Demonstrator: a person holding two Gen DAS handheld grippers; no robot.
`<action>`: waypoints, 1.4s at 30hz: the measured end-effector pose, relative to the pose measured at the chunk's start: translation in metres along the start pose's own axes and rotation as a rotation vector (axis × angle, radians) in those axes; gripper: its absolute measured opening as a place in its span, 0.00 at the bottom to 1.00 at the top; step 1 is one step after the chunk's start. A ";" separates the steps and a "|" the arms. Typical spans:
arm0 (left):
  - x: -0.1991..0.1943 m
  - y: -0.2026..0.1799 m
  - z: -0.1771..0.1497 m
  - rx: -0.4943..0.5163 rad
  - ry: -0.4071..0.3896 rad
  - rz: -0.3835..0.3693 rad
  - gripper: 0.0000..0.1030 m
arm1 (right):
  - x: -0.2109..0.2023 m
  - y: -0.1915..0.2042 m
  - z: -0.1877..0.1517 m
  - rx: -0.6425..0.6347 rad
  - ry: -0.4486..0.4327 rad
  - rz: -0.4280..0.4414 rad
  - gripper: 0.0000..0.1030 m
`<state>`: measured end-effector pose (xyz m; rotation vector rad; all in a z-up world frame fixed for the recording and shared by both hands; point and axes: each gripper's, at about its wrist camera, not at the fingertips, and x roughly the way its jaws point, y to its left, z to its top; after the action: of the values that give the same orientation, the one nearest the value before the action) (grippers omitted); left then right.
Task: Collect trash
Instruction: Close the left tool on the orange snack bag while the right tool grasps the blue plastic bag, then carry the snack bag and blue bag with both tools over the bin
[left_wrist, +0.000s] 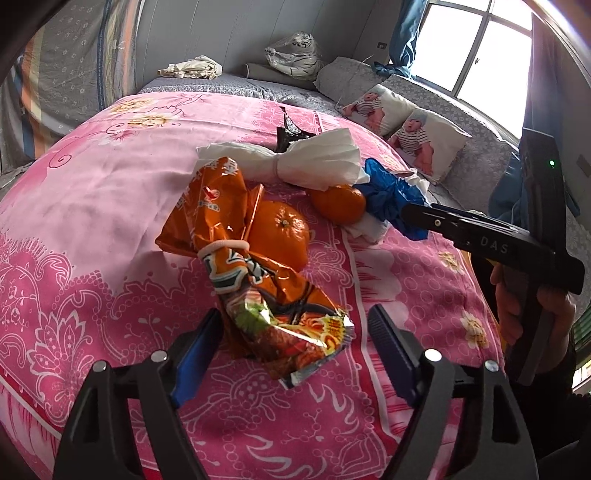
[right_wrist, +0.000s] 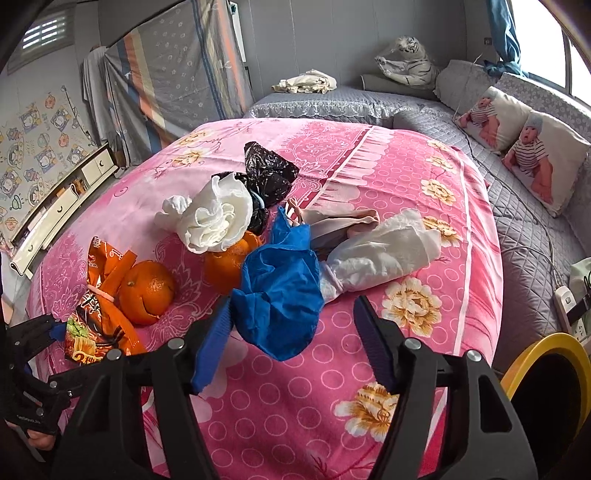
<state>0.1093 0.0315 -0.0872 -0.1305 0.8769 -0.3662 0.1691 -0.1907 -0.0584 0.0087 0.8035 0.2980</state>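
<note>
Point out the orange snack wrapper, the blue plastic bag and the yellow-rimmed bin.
orange snack wrapper (left_wrist: 255, 288), left wrist view, on its crumpled middle below the rubber band.
blue plastic bag (right_wrist: 280, 291), right wrist view, on its bunched centre.
yellow-rimmed bin (right_wrist: 524, 354), right wrist view, on its yellow rim.

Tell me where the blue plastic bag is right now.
The blue plastic bag lies on the pink sheet between the open fingers of the right tool, beside a white tissue bundle and an orange.
</note>
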 end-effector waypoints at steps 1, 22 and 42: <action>0.001 0.000 -0.001 0.002 0.003 0.002 0.70 | 0.002 0.001 0.000 -0.004 0.002 -0.001 0.56; -0.018 0.009 -0.006 -0.043 -0.019 0.010 0.38 | -0.014 -0.008 -0.008 0.053 -0.006 0.043 0.10; -0.077 0.019 0.000 -0.069 -0.165 0.068 0.38 | -0.094 -0.024 -0.024 0.152 -0.142 0.097 0.10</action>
<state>0.0701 0.0773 -0.0363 -0.1913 0.7288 -0.2578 0.0966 -0.2412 -0.0113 0.2095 0.6839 0.3233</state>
